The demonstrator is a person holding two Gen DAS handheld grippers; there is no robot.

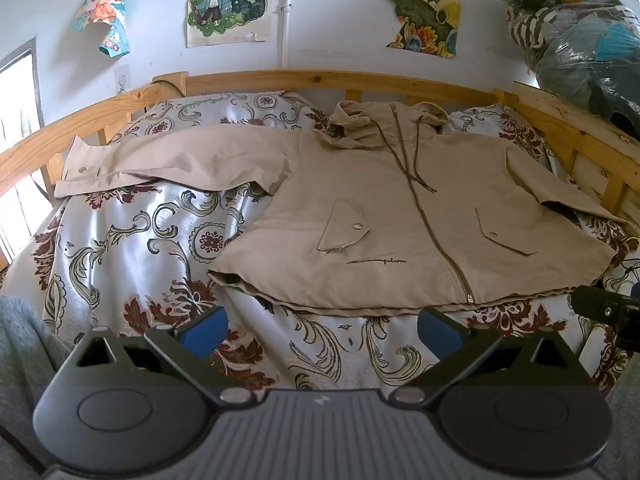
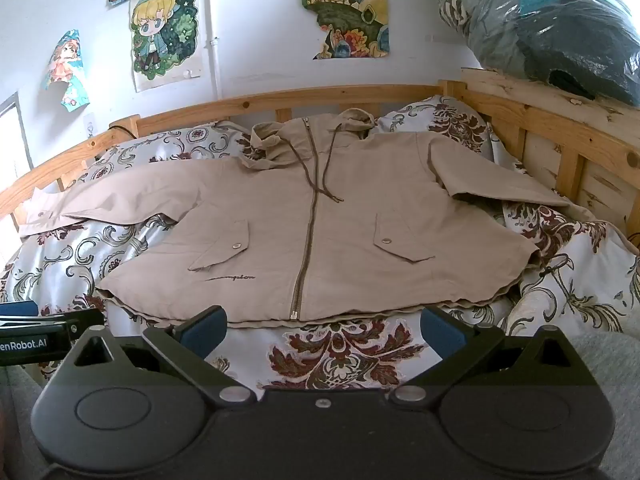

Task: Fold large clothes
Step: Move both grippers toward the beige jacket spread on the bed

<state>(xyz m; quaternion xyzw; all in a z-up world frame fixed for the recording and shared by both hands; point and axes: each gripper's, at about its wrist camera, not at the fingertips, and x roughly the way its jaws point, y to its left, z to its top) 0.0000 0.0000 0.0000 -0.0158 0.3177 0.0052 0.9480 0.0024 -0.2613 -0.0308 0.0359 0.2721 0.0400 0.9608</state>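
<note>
From left to right, a beige hooded zip jacket (image 1: 400, 216) lies front-up and spread flat on the floral bedspread (image 1: 132, 240), one sleeve (image 1: 168, 164) stretched leftward, while the left gripper (image 1: 320, 330) and right gripper (image 2: 322, 328) hover released just short of its hem.

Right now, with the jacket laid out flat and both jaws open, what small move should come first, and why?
Probably the left gripper should reach for the cuff of the long sleeve, to fold it across the body. The beige jacket lies zipped and face up on the bedspread, that sleeve stretched out sideways. The right gripper hovers open near the hem, holding nothing.
</note>
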